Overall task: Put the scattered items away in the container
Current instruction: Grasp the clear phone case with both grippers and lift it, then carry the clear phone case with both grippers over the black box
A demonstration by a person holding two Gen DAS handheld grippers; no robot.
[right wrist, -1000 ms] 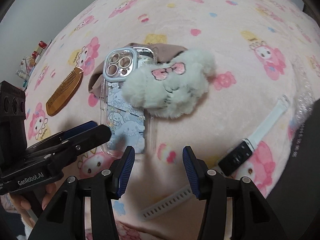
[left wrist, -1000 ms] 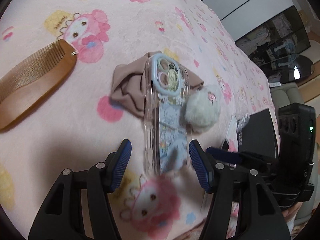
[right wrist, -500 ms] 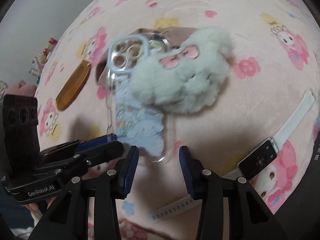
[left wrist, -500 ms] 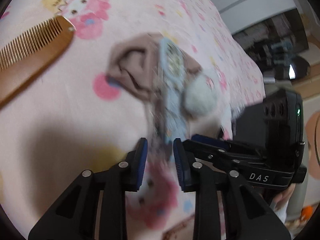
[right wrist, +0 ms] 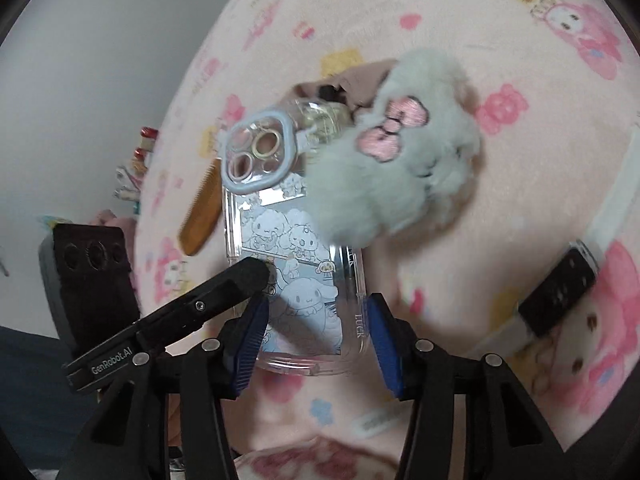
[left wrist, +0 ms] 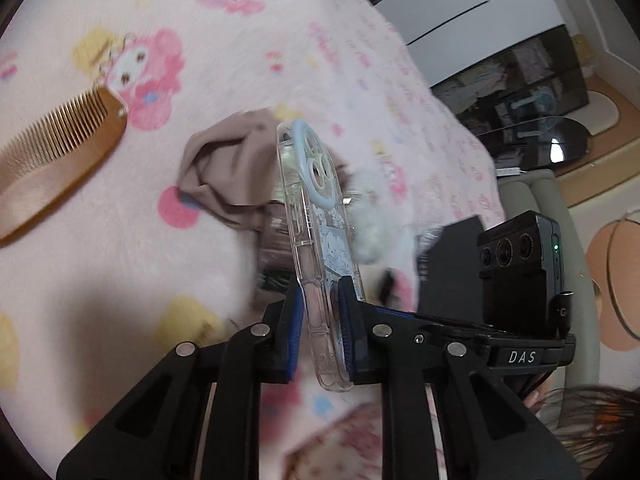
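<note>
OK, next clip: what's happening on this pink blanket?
A person with two handheld grippers is tidying items off the pink blanket. The left gripper is shut on the clear phone case, holding it on edge. The right gripper is open beside the case's lower end. A fluffy plush, wooden comb, beige cloth and smartwatch lie on the blanket. No container is visible.

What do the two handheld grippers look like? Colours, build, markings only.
Both are matte black plastic frames with triangular cut-outs and silver rivet pins. The left gripper and right gripper each carry ribbed blue pads on their fingers. White lettering: "DAS" on the right unit's side bar, "GenRobot.AI" on the left unit's. Each has a black camera block with three round lenses; the right one shows a green LED. No cables or sleeves visible.
</note>
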